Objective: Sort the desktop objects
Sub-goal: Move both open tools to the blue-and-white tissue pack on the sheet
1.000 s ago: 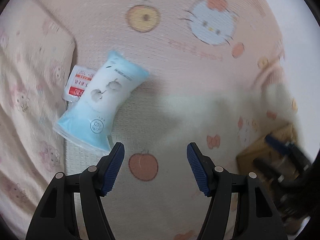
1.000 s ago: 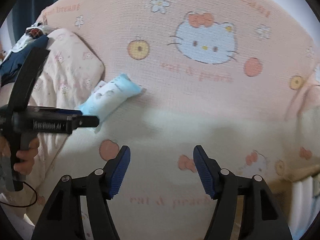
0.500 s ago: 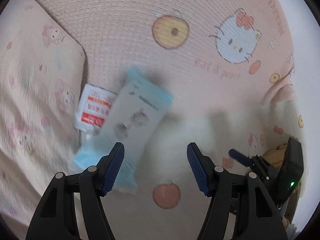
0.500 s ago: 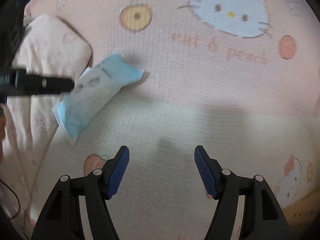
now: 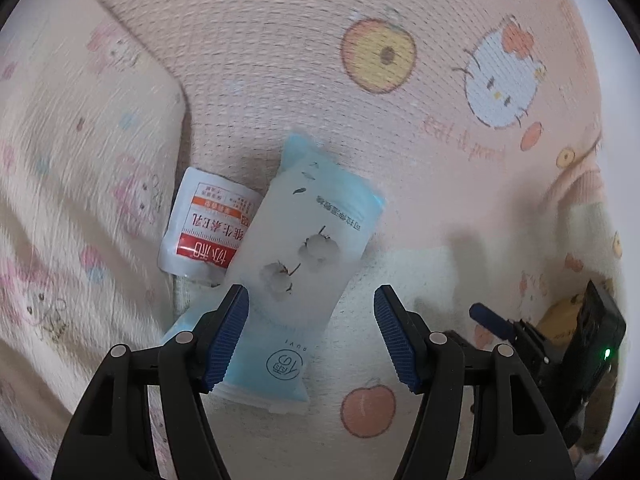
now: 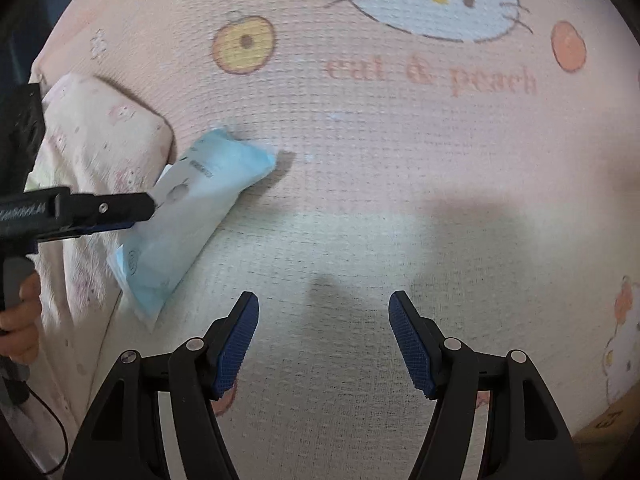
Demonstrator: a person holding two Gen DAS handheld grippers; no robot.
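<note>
Both pairs of jaws stand wide, holding nothing, above a cartoon-print blanket.

The left gripper (image 5: 311, 332) hovers over the near end of a light blue tissue pack (image 5: 298, 276), which lies slantwise between and just beyond its jaws, apart from the pads. The pack is soft, pale blue and white, printed with cotton bolls. A small white sachet (image 5: 204, 226) with red and orange bands lies partly under its left edge, beside a pillow (image 5: 76, 184). The right gripper (image 6: 324, 340) hangs over bare blanket (image 6: 380, 160), the pack well off to its left.
</note>
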